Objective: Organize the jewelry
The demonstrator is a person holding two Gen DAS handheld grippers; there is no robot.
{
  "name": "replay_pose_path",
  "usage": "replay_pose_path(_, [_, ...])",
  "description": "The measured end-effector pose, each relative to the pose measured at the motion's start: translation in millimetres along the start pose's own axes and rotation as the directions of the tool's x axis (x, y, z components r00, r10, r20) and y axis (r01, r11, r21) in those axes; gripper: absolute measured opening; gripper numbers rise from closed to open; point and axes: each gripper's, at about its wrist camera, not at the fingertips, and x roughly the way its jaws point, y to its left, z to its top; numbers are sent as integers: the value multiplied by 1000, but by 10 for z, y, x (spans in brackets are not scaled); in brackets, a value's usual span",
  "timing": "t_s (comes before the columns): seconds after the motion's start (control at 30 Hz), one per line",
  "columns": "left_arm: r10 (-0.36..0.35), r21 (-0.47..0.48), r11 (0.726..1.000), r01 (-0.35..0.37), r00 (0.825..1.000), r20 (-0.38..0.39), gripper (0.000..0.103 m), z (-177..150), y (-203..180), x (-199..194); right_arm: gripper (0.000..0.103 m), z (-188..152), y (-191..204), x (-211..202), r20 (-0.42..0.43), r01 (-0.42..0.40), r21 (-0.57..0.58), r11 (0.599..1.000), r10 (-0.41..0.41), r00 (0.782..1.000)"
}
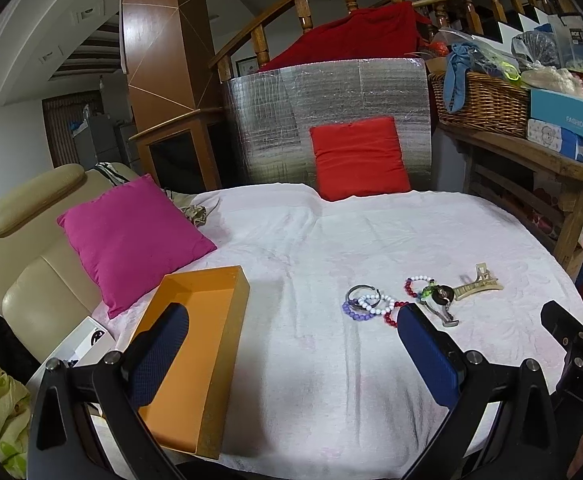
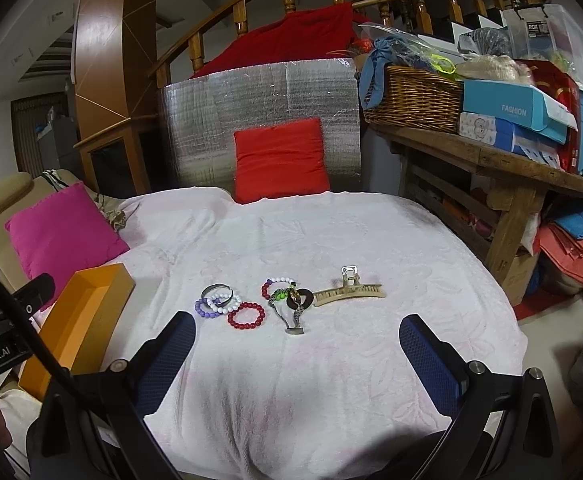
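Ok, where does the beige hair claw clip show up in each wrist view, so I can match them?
Left wrist: hair claw clip lies right of centre on the white cloth, at the right end of the jewelry row, beyond the right blue pad.
Right wrist: hair claw clip sits near centre, again at the row's right end, between and beyond the open tongs.
Shared landmark: the red cushion against the silver panel.

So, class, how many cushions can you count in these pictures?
2. A pink cushion lies at the left edge of the white cloth, by the beige armchair. A red cushion leans upright against the silver panel at the back. Others may be hidden.
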Motion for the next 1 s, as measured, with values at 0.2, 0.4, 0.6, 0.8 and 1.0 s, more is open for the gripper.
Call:
replay_pose_path(0.2, [4,2,1000,-4,1000,-2,103,-13,2,28,103,-8,5,29,-7,-7,7,1000,7,1000])
replay_pose_path(0.4, [9,3,1000,-9,1000,-13,103,-17,11,91,103,-13,-13,92,-23,-15,19,1000,16,1000])
replay_pose_path(0.6, [11,6,1000,-11,1000,-20,103,-25,15,146,103,-4,-13,158,-30,-13,26,1000,14,999])
replay_pose_path(0.8, [16,6,1000,-15,999,-30,103,-20,25,232,103,-1,-22,231,-39,-14,30,999,15,999])
replay_pose_path(1.0, [16,9,1000,-16,998,-57,103,-39,19,399,103,15,-78,357,-53,-14,50,999,17,998])
